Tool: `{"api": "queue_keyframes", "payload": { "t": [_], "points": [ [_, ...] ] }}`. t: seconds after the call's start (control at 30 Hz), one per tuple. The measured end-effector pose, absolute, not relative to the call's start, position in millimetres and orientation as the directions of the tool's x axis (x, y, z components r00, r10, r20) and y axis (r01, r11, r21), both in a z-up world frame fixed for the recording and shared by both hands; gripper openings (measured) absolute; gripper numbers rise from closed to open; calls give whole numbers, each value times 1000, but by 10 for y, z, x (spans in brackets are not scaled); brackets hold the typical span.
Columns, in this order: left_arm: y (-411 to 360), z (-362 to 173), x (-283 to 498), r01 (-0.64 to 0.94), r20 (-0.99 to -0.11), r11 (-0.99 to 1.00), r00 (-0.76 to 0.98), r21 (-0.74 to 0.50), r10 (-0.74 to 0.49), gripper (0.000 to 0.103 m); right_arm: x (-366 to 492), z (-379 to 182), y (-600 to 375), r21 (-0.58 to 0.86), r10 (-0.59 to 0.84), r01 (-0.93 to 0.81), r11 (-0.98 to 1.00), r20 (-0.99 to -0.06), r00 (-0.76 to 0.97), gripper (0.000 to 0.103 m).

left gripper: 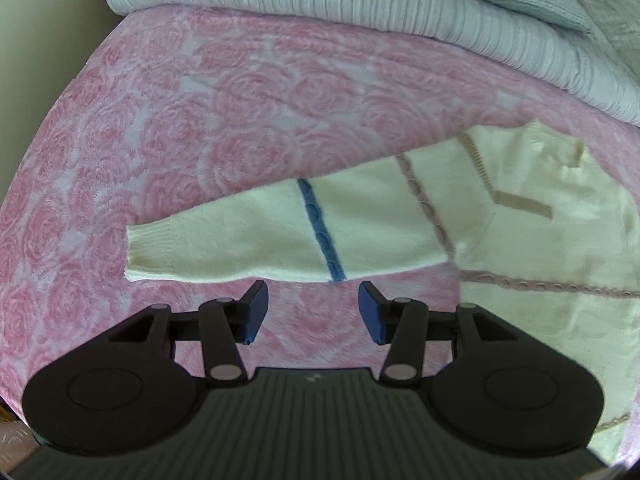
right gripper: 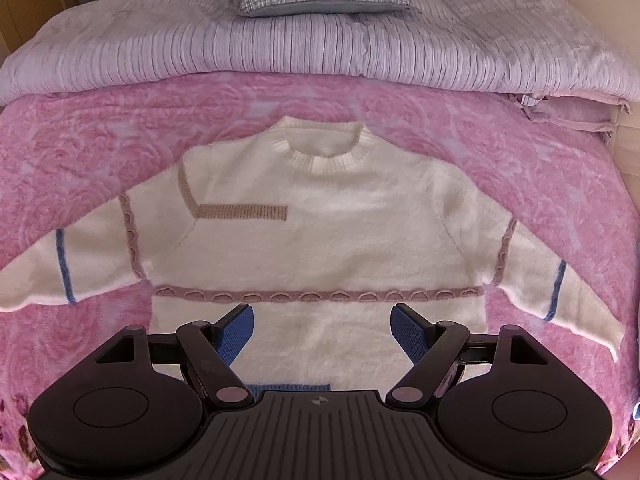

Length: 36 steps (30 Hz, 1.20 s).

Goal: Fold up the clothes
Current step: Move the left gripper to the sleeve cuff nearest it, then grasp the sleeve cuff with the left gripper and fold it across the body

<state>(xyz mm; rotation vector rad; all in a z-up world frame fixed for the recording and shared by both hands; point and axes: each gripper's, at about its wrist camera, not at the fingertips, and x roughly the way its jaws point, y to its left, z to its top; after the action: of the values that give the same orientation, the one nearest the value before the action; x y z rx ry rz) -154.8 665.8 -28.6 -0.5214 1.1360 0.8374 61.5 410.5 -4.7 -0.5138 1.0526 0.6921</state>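
Right wrist — sweater flat on blanket | both grippers empty

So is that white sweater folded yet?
Not yet: the sweater lies spread flat on the pink blanket, both sleeves stretched outward.

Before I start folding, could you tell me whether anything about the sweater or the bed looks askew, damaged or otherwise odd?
Nothing stands out. The cream sweater lies flat and face up on the pink blanket, collar towards the folded quilt, both sleeves spread outwards. The left gripper and right gripper are open and hold nothing.
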Motion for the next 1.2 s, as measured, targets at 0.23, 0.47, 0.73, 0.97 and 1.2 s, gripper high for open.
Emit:
{"api": "queue_keyframes", "payload": {
  "t": [0.23,0.47,0.73,0.97,1.2],
  "points": [
    [6959,-820,-2035,-880,-919,430,321,-202,227,45,753,-236,4153,74,395,-719,691,-872,290,79],
    [7288,-1343,-2768,-930,-884,75,366,-360,292,45,1121,-657,4069,117,374,-659,743,-889,263,79],
    [7615,-1846,-3135,-877,-858,-208,330,-433,393,45,1276,-1036,3852,104,335,-655,748,-912,237,79],
    [7680,-1914,-2962,-895,-840,-180,290,-408,459,8,1500,-1212,3471,118,308,-609,784,-926,218,76],
    [7237,-1051,-2193,-910,-710,211,412,-358,571,3,1789,-1233,3029,129,283,-551,824,-937,205,58]
  ]
}}
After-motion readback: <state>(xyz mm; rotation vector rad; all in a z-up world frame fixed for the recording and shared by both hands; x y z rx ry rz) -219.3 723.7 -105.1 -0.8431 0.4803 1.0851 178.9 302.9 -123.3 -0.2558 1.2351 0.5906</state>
